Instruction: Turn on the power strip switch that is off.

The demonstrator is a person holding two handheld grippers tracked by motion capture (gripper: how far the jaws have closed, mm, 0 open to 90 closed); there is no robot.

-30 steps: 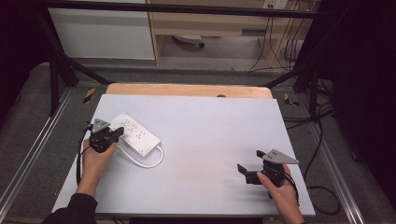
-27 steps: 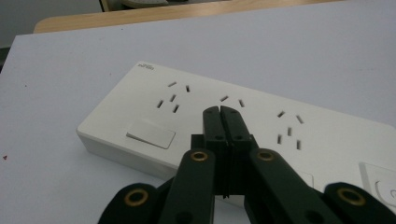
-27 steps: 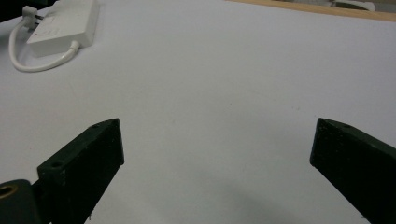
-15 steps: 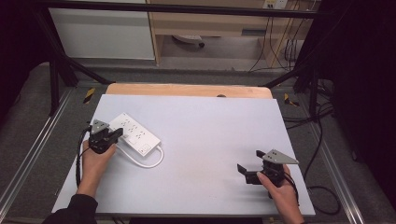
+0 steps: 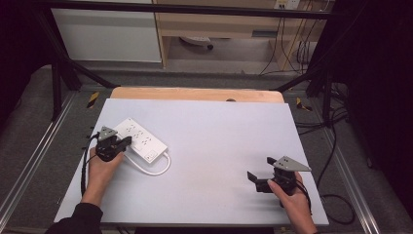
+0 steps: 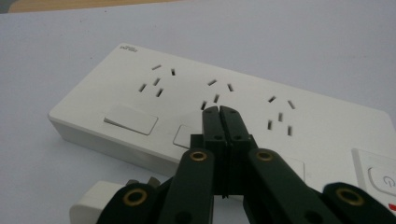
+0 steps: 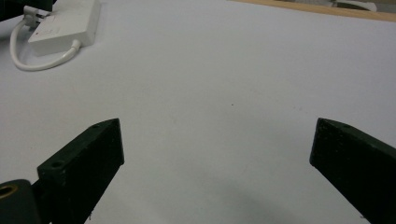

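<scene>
A white power strip lies on the left of the white table, its short white cable looping out from its near end. My left gripper is shut with nothing between its jaws. In the left gripper view its tips hover over the power strip by the middle socket and switch; whether they touch it I cannot tell. A white plug lies just below that gripper. My right gripper rests low on the right side of the table, open wide, and its own view has only bare table between the jaws.
A bare wooden strip runs along the table's far edge. Black frame legs and cables stand off the table's right side. From the right gripper view, the power strip and its cable lie far off at top left.
</scene>
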